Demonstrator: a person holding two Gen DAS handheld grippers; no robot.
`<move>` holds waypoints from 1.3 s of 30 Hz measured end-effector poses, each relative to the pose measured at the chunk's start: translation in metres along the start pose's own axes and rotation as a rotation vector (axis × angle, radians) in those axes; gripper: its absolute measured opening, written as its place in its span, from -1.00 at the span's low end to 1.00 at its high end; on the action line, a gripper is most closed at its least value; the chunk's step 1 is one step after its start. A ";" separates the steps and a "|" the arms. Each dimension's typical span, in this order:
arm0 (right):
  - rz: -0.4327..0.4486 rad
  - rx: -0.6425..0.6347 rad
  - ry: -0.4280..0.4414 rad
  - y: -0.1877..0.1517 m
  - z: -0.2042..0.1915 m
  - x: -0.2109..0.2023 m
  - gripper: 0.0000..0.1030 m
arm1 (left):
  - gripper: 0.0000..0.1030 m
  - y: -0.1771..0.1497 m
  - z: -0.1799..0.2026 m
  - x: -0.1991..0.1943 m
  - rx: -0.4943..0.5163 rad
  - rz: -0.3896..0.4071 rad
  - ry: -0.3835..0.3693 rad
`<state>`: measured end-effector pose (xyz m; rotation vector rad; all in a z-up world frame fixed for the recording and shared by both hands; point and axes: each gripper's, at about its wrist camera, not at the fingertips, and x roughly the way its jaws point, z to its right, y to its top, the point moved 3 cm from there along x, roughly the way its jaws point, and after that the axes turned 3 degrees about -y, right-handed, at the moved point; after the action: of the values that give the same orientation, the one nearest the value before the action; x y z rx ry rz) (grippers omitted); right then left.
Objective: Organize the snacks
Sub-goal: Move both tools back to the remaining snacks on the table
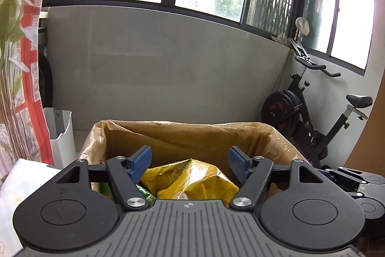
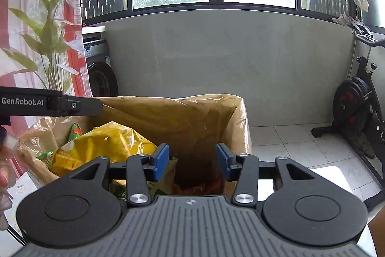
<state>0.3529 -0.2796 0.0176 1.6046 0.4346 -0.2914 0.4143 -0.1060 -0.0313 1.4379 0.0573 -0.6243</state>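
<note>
"GenRobot.AI" (white) on left claw (image 2: 50, 104)

Glossy yellow snack bag (image 1: 190, 181) in crinkly plastic liner (image 1: 192, 134)

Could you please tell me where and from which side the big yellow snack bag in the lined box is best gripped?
I would take the yellow snack bag by its raised crumpled ridge, coming from above. It lies on top of the other packets inside the lined box, whose tall walls block a side approach, and the creased film gives thin folds to pinch.

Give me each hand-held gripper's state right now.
Left hand-held gripper: open, empty, above the yellow snack bag.
Right hand-held gripper: open, empty.
</note>
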 end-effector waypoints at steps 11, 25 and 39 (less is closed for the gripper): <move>0.095 0.027 0.073 -0.020 0.009 -0.054 -0.08 | 0.39 -0.012 -0.030 -0.083 0.049 0.086 0.067; 0.153 0.091 -0.013 -0.090 0.023 -0.098 -0.08 | 0.36 -0.086 -0.060 -0.141 -0.209 0.076 0.145; -0.166 0.042 0.027 -0.185 0.001 -0.076 -0.08 | 0.31 -0.140 -0.054 -0.136 -0.213 -0.048 0.178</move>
<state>0.2029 -0.2803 -0.1145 1.6180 0.5872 -0.4074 0.2576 -0.0070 -0.1118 1.2846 0.2912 -0.5117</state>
